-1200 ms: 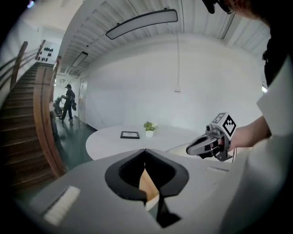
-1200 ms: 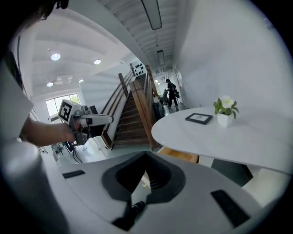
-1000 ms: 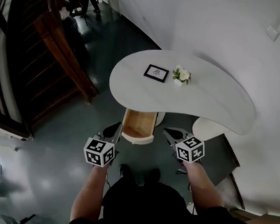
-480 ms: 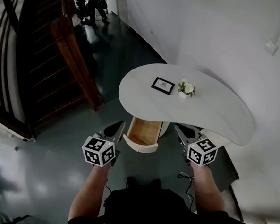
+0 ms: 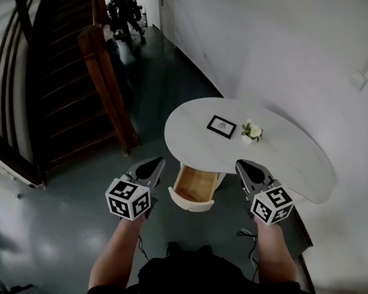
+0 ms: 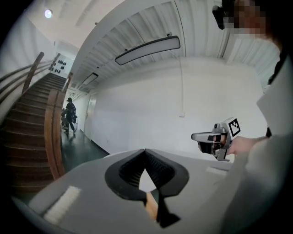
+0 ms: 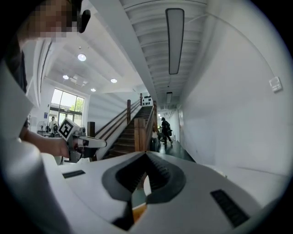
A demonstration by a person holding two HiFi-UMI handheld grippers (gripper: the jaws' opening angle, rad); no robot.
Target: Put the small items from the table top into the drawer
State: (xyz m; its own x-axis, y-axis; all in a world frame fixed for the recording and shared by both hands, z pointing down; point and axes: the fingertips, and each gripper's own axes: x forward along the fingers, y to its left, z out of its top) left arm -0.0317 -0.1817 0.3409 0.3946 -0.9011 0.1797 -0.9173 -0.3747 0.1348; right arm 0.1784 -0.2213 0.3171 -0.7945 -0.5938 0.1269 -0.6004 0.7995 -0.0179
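One kidney-shaped white table, wooden drawer

**Layout at table**

Table stands centre, w/ wall behind and to the right. On top: picture frame at left, flower pot just beside it, to the right. Drawer juts out from table's near-left edge, below the top. Left gripper is left of drawer, right gripper right of it. Staircase far left; person at far end, beyond stairs.
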